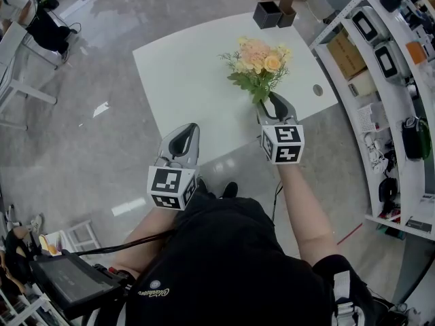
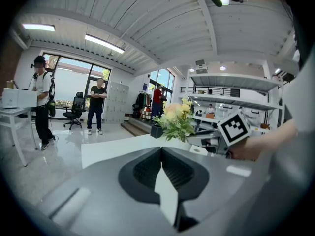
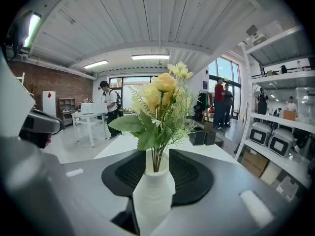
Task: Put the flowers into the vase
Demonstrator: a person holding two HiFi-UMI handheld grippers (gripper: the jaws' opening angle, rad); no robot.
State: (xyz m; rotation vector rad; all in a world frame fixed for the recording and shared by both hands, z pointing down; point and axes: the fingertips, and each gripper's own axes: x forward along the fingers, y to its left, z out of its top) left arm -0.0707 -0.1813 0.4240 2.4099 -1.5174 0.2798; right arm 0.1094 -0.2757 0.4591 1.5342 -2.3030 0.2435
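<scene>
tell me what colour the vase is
Plain white. The vase shows best in the right gripper view.

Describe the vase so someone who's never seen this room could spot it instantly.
Find the white table on the grey floor. Near its front edge, between the right gripper's jaws, stands a white ribbed vase. It alone holds peach and yellow flowers, unlike the dark boxes at the far edge.

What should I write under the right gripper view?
Yellow flowers in a white vase, standing between the jaws of the right gripper.
</scene>
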